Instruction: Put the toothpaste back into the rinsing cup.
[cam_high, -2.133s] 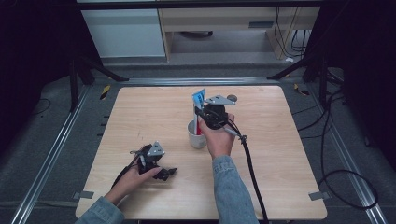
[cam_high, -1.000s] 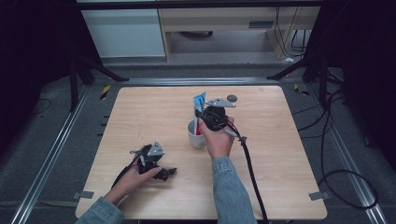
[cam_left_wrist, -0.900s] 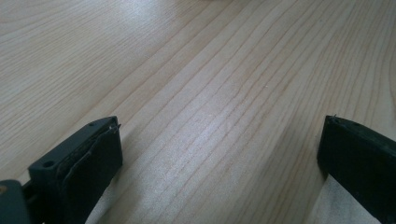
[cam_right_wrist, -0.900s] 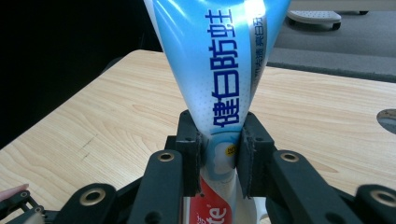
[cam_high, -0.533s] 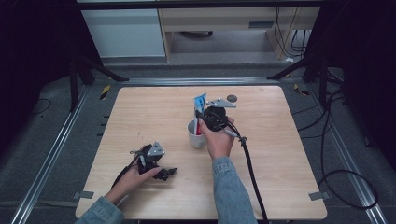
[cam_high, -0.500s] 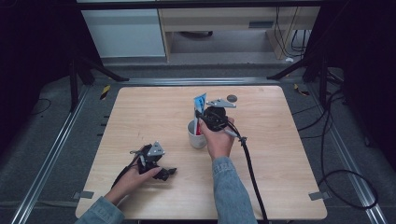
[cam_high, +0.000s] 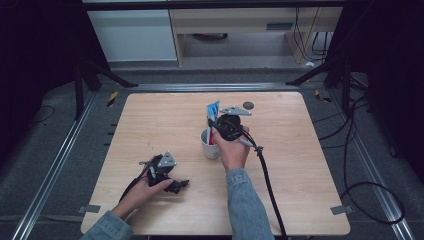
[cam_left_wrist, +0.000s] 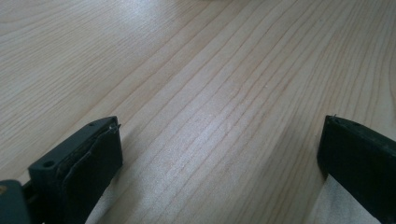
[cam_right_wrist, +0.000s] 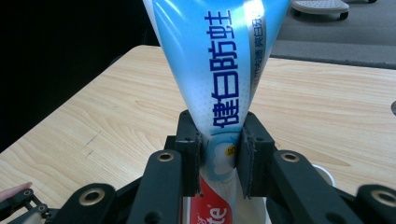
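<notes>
Here we see the right gripper (cam_right_wrist: 218, 163) clamped on a toothpaste tube (cam_right_wrist: 224, 79) above the white cup (cam_high: 210, 145); the left gripper (cam_left_wrist: 219, 158) rests spread wide on the table (cam_left_wrist: 196, 70).

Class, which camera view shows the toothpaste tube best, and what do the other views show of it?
The right gripper view: the toothpaste tube is close, its blue print readable, pinched between the right gripper jaws. The high view shows it small, standing in the white cup. The left gripper view looks at bare table.
</notes>
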